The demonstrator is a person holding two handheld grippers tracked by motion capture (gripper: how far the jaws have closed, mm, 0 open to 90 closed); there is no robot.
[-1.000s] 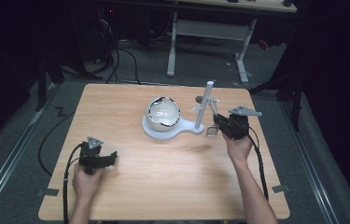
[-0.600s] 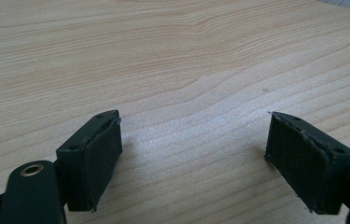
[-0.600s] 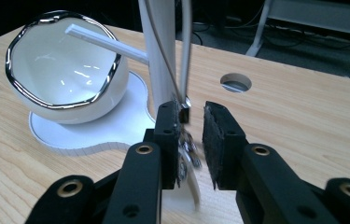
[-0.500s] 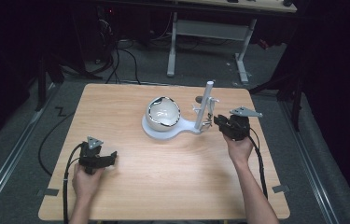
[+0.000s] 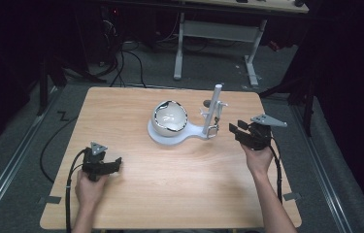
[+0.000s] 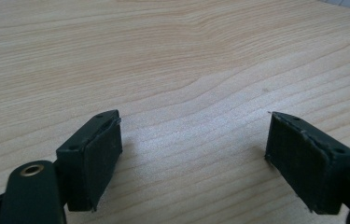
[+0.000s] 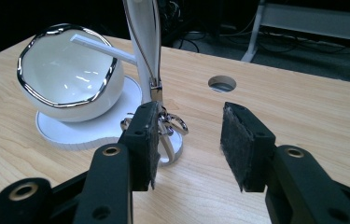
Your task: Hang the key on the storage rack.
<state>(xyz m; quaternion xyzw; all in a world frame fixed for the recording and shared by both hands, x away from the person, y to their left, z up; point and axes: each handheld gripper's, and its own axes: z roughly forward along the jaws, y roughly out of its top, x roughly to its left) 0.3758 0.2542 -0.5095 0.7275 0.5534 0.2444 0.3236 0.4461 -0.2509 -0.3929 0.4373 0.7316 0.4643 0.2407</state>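
left gripper [image 5: 117, 163]: rests low on the near left of the table, jaws wide apart, nothing between them.
right gripper [image 7: 189, 140]: just right of the stand, jaws have just been opening, now apart with nothing between the pads.
ring [image 7: 175, 125]: small metal loops at the foot of the post; likely light, hard and slippery, best pinched across the band.
stand [image 5: 172, 137]: white, mid-table; glossy bowl [image 5: 170, 118] with a chrome rim, thin post [image 5: 214, 109]. Looks stiff, perhaps brittle and tippy; hold by the base, not the post.
table [image 5: 121, 111]: smooth pale wood, cable hole beyond the post.
room: dark, cables and another desk's legs behind.
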